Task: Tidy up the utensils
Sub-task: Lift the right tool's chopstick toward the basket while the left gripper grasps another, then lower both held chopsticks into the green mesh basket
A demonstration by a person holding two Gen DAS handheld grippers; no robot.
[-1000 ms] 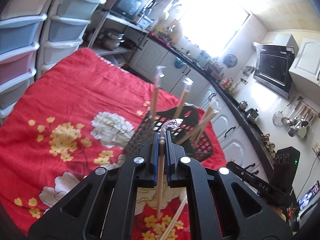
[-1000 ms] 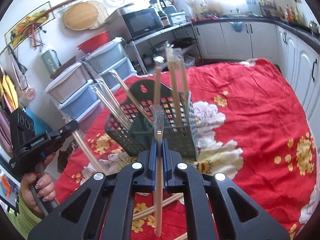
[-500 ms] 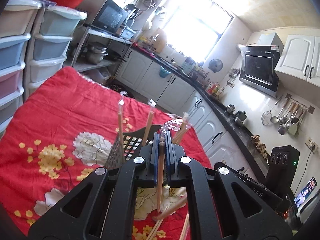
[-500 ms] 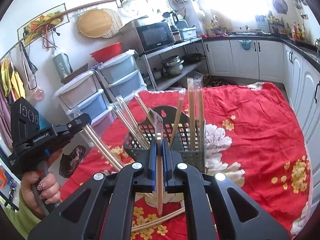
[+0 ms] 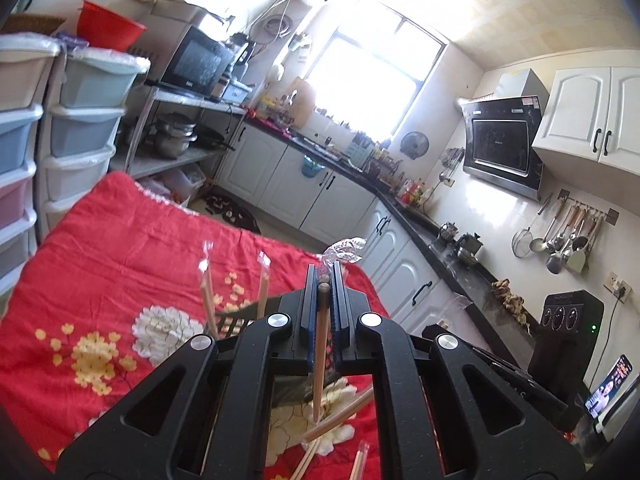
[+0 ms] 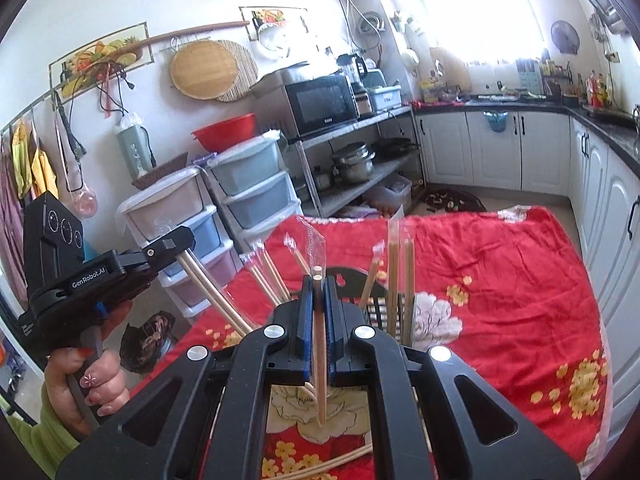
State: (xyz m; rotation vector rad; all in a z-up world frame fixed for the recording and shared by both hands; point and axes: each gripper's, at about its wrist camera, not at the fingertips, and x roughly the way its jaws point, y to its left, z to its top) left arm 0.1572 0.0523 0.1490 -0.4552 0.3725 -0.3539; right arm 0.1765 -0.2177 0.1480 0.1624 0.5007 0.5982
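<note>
Kitchen counters and white cupboards ring a table under a red floral cloth [image 6: 520,280], and on the cloth stands a dark mesh basket [image 6: 380,308], mostly hidden behind the grippers in both views.

The left gripper [image 5: 324,276] is clamped tight on one wrapped chopstick pair [image 5: 320,352], its crinkled plastic end poking up past the tips. The right gripper [image 6: 316,284] is likewise closed on one wrapped pair [image 6: 319,360], held nearly upright with the lower end hanging free above the cloth. Both are lifted above the basket rim.

Risks, as a judgement: each pair is pinched near its top, so the long free end could swing and strike the basket rim or the pairs already standing inside, tipping them or nudging the light basket. The slick wrapper could also let a pair slide out of the pads. With both hands close together, the held pairs might knock each other on the way down.

Count: one basket; two held pairs, one per gripper; roughly six pairs standing in the basket in the right view, though overlap makes that uncertain; at least three more lying loose on the cloth [image 5: 340,412].
</note>
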